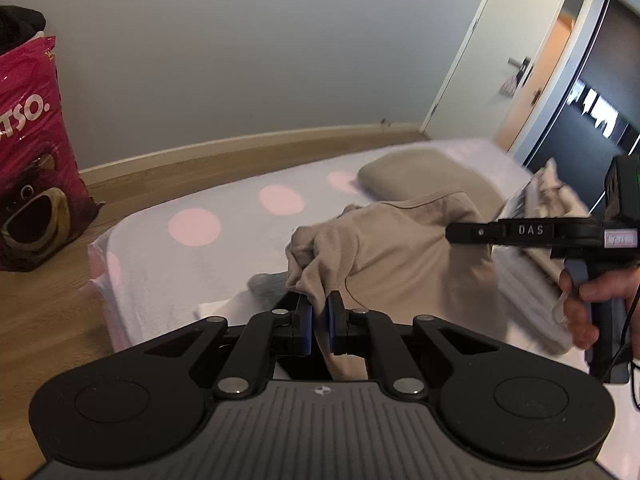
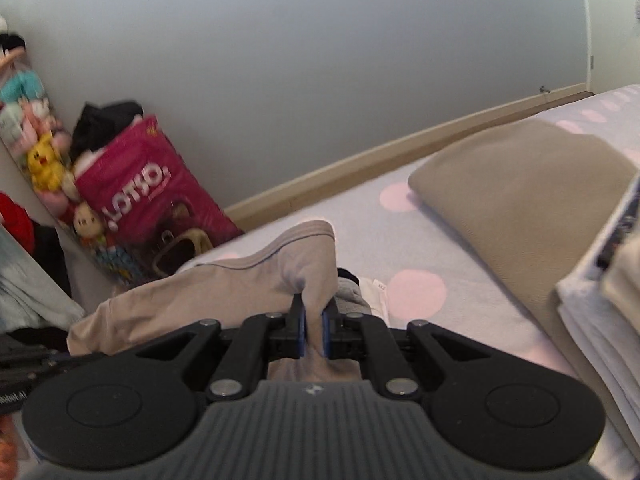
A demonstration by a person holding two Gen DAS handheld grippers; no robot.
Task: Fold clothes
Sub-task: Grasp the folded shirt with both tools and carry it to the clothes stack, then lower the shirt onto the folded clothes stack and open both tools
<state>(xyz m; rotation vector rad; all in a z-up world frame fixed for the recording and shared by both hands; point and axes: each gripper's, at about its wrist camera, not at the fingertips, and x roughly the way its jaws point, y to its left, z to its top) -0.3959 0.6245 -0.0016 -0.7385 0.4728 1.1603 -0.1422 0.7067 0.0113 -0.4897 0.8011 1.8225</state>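
A beige garment (image 1: pixel 400 256) hangs stretched between my two grippers above the bed. My left gripper (image 1: pixel 319 312) is shut on a bunched edge of it. My right gripper (image 2: pixel 313 320) is shut on another edge of the same beige garment (image 2: pixel 224 292), near a stitched hem. The right gripper also shows in the left wrist view (image 1: pixel 456 234), held by a hand, its fingertips hidden in the cloth. A grey piece of clothing (image 2: pixel 352 296) lies on the bed below the lifted garment.
The bed has a white cover with pink dots (image 1: pixel 192 228). A folded tan garment (image 2: pixel 532 188) lies at the far side, and a stack of folded clothes (image 2: pixel 600 312) at the right. A pink Lotso bag (image 1: pixel 28 152) and plush toys (image 2: pixel 44 160) stand on the wooden floor.
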